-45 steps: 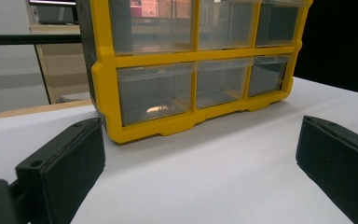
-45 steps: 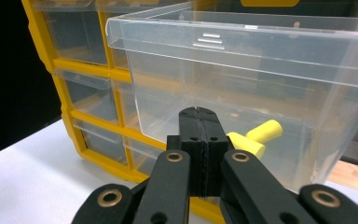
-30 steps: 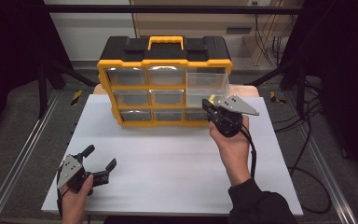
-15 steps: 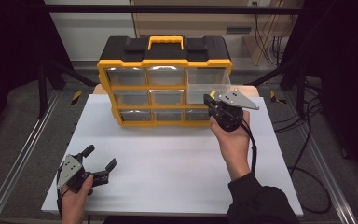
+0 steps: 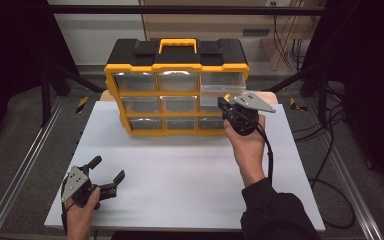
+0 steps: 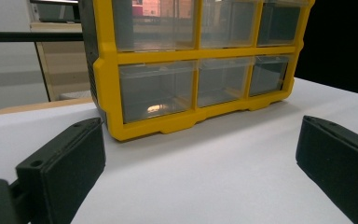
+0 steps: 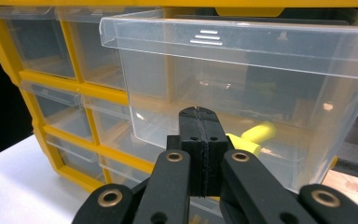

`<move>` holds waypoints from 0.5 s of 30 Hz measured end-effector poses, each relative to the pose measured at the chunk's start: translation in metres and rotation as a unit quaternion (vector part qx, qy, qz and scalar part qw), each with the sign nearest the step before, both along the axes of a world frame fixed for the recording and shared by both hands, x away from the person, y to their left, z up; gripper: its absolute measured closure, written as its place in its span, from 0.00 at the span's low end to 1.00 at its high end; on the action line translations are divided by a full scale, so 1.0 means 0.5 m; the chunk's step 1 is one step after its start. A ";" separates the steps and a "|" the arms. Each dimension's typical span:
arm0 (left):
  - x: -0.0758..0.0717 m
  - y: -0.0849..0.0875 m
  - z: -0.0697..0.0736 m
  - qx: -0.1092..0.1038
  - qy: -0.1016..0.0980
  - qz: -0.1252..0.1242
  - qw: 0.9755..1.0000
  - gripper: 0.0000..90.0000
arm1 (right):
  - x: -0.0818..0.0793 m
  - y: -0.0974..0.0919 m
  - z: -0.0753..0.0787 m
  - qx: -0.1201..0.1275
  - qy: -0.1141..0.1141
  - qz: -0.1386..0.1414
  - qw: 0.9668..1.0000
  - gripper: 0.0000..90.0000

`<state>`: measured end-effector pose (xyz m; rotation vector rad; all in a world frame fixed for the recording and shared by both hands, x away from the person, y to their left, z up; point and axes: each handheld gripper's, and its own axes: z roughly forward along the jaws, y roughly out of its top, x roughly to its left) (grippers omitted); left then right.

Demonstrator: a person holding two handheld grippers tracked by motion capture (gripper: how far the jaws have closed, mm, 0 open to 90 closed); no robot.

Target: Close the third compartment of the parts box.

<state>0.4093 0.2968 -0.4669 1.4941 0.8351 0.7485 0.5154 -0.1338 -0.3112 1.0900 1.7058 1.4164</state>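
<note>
Drawer [image 7: 242, 84] juts out, top right; my right gripper [image 5: 226, 106], closed and empty, perhaps touching, could jam it crooked; left gripper [image 5: 106, 173] wide open, idle.

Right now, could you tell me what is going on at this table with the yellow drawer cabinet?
A person is working at a yellow and black drawer cabinet on the white table. The right gripper, jaws shut, is at the front of the top right drawer, which stands pulled out from its slot; whether the jaws touch it I cannot tell. A yellow object lies inside that clear drawer. The left gripper rests near the table's front left corner, jaws open, holding nothing.
</note>
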 end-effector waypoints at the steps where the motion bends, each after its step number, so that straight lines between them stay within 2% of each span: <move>1: 0.000 -0.001 0.000 0.001 0.000 0.000 1.000 0.01 | 0.002 0.000 0.000 0.001 -0.001 -0.003 1.000 1.00; 15: -0.001 0.000 -0.006 -0.004 0.008 -0.001 1.000 0.01 | 0.023 -0.005 0.002 0.010 0.003 -0.016 1.000 1.00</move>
